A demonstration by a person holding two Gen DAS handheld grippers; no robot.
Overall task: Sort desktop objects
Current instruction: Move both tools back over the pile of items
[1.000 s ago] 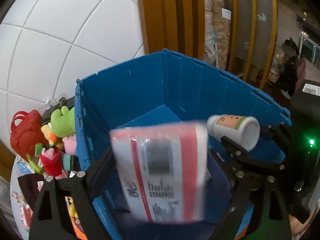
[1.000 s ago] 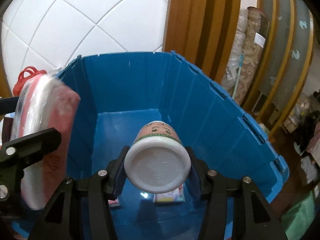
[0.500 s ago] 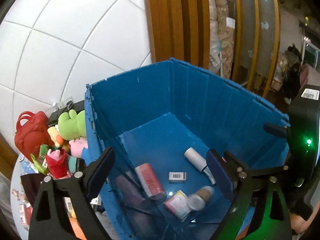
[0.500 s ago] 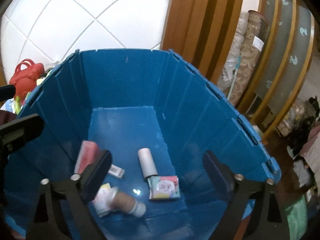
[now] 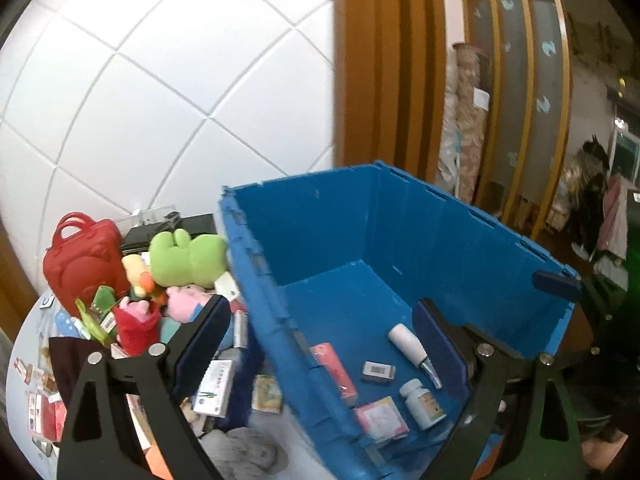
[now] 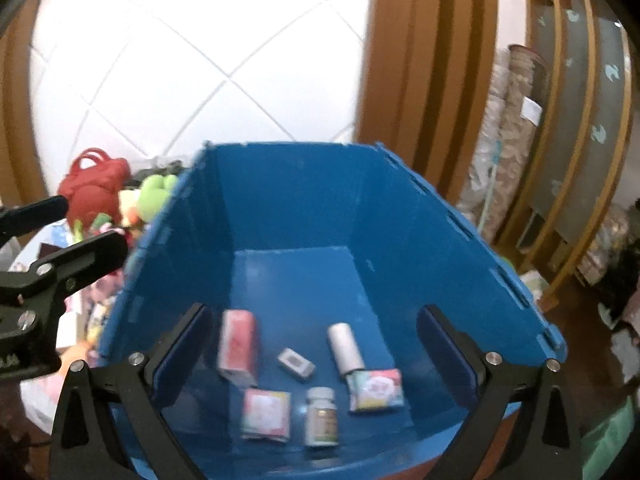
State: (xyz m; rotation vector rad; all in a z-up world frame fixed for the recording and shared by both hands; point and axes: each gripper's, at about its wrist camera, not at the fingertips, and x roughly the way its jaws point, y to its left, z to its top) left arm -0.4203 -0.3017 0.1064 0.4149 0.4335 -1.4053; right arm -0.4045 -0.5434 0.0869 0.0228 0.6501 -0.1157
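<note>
The left gripper point(image 5: 320, 332) is wide open and holds nothing; its 2 fingers stand on both sides of the near left wall of the blue crate point(image 5: 400, 220). The right gripper point(image 6: 312, 344) is also spread wide and empty, above the near edge of the same crate.

On the crate floor lie 6 small things, all well below both grippers and touching neither. The red packet point(image 6: 238, 344) lies near the left wall. The white tube point(image 6: 345, 346) lies in the middle, and the small grey box point(image 6: 297, 363) is between these 2. Nearer to the camera are the pill bottle point(image 6: 321, 416) with a white cap, a pink packet point(image 6: 266, 414) just left of it, and a colourful packet point(image 6: 375, 390) touching the end of the tube.

Outside the crate, on its left, the table point(image 5: 36, 320) carries a red bag point(image 5: 82, 264), a green plush toy point(image 5: 188, 256), a pink plush toy point(image 5: 186, 304), and some small boxes point(image 5: 214, 388).
</note>
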